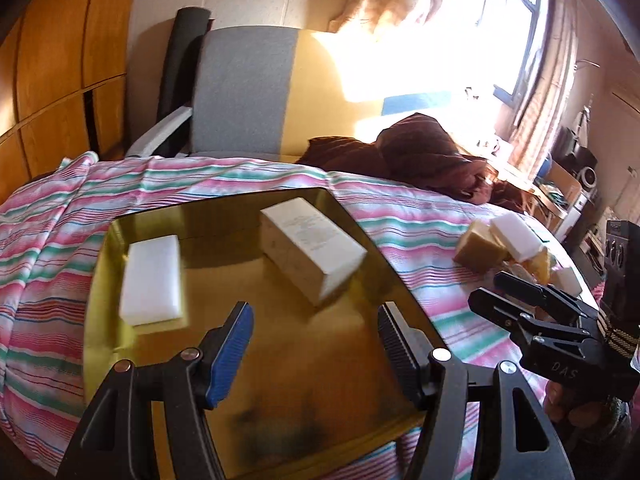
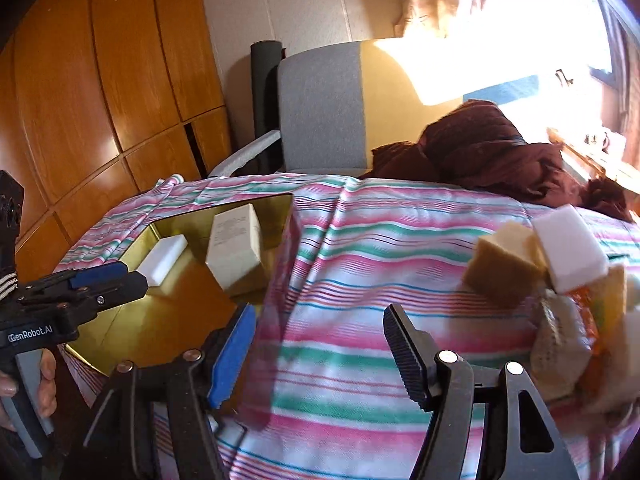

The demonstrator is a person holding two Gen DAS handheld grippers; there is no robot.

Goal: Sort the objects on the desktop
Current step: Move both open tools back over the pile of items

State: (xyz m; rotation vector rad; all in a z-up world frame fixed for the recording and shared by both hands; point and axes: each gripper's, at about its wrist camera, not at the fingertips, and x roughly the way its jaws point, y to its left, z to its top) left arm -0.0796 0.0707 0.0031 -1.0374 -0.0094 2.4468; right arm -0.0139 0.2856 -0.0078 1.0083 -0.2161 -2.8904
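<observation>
My left gripper (image 1: pixel 316 344) hangs over the gold tray (image 1: pixel 280 392), fingers spread wide, holding nothing. My right gripper (image 2: pixel 320 348) is likewise wide open and empty above the striped cloth (image 2: pixel 360 248). In the tray lie a white sponge (image 1: pixel 154 278) and a white box (image 1: pixel 312 248). Further right, a pile of sponges (image 2: pixel 560 264) rests on the cloth.

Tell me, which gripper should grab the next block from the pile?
Probably the right gripper. Its jaws are open and empty, and the pile of blocks lies just ahead on its right. The left gripper hangs over the gold tray, farther away.
</observation>
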